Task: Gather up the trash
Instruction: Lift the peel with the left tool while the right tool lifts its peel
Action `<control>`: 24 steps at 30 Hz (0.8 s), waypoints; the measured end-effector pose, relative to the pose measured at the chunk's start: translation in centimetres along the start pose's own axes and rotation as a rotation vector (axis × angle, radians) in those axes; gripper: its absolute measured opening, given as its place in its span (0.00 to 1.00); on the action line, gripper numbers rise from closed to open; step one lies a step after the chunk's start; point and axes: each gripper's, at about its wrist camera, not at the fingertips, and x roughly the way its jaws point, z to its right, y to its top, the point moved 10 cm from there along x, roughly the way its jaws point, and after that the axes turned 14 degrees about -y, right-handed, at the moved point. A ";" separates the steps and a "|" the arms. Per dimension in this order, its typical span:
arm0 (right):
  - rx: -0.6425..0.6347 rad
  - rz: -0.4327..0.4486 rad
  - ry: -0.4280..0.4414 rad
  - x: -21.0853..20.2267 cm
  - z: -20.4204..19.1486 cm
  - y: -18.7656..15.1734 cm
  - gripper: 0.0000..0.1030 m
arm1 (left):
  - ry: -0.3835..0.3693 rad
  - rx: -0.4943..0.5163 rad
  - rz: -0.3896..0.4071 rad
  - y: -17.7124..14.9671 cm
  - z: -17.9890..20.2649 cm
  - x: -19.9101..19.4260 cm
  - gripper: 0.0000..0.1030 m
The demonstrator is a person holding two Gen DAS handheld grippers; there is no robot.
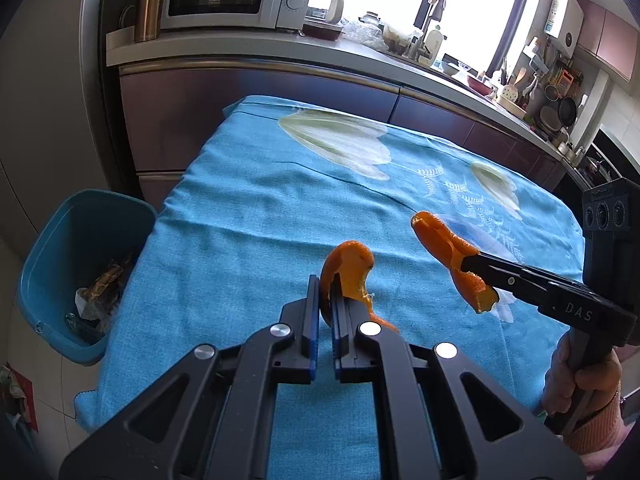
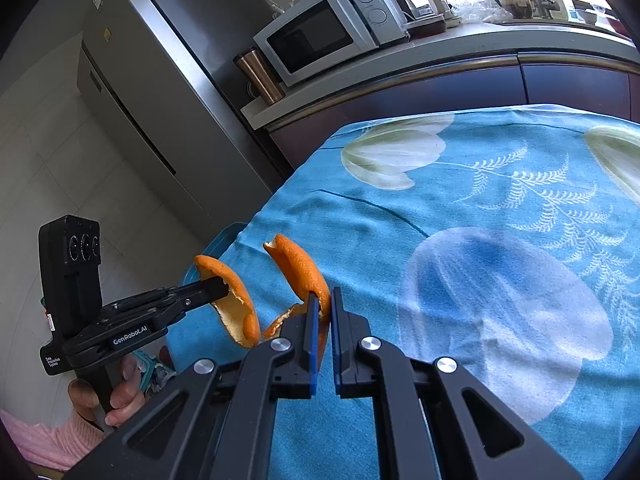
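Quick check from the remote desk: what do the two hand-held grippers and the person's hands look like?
Both are matte black frames with silver rivets and blue finger pads. The left hand-held gripper reads "GenRobot.AI"; the right hand-held gripper reads "DAS". Each carries a boxy black camera block on a pistol handle. Bare hands, pink knit sleeves.

The left gripper (image 1: pixel 325 292) is matte black, its two fingers (image 1: pixel 312 312) edged with blue pads, and round silver screw heads dot its angular linkage arms. Seen from the other camera, its body carries white "GenRobot.AI" lettering and a boxy black block with three round sockets. The right gripper (image 2: pixel 325 308) looks the same (white letters "DAS" show on its side). Each hand (image 1: pixel 568 380) is bare-skinned, with a ribbed pink sleeve (image 2: pixel 48 440) at the wrist.
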 end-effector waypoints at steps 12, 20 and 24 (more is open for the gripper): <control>-0.023 -0.008 0.025 0.8 -2.5 0.0 0.05 | 0.035 -0.028 0.039 -0.3 -2.3 -2.8 0.05; -0.041 -0.006 0.045 1.1 -4.2 0.0 0.05 | 0.049 -0.040 0.063 -0.2 -3.3 -4.5 0.05; -0.048 -0.006 0.056 1.3 -5.0 0.2 0.05 | 0.056 -0.047 0.074 -0.3 -3.8 -5.1 0.05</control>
